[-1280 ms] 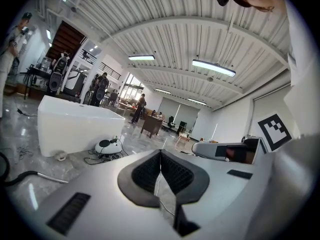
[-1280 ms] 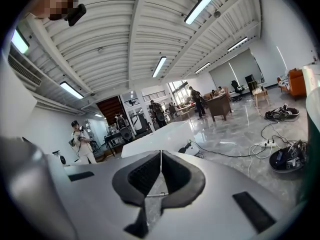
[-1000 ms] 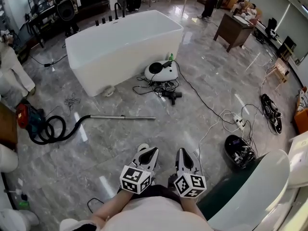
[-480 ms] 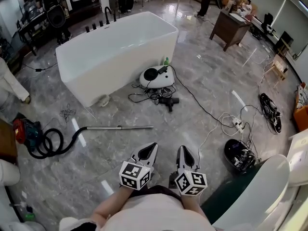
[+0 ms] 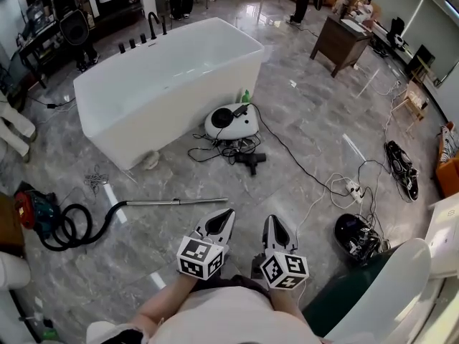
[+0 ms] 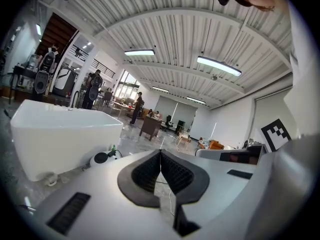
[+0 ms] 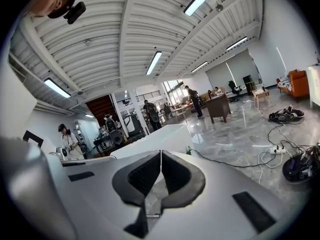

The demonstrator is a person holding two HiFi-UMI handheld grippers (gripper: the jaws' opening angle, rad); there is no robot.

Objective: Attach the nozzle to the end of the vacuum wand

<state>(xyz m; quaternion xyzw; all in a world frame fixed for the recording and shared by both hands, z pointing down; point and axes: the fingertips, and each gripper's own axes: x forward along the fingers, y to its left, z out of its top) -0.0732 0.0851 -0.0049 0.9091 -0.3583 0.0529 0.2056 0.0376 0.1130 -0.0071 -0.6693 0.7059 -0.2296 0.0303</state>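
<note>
The metal vacuum wand [image 5: 176, 201] lies flat on the grey floor, its free end pointing right. Its other end joins a coiled black hose [image 5: 63, 226] that runs to a red and teal vacuum body [image 5: 27, 208]. A black nozzle-like piece [image 5: 251, 160] rests among cables past the wand's free end. My left gripper [image 5: 229, 212] is shut and empty, with its tip just short of the wand's free end. My right gripper [image 5: 269, 219] is beside it, shut and empty too. In the gripper views, the left gripper [image 6: 160, 152] and right gripper [image 7: 161, 153] show pads pressed together with nothing between.
A white bathtub [image 5: 165, 70] stands beyond the wand, with a white canister machine [image 5: 229, 120] and tangled cables at its foot. On the right are a power strip [image 5: 355, 186], a black round device [image 5: 355, 231] and shoes [image 5: 401, 165]. A white and green seat [image 5: 387, 285] is close at the right.
The whole scene has slid down and toward me in the head view, so the wand now lies closer to the gripper tips. Both grippers have stayed shut and side by side.
</note>
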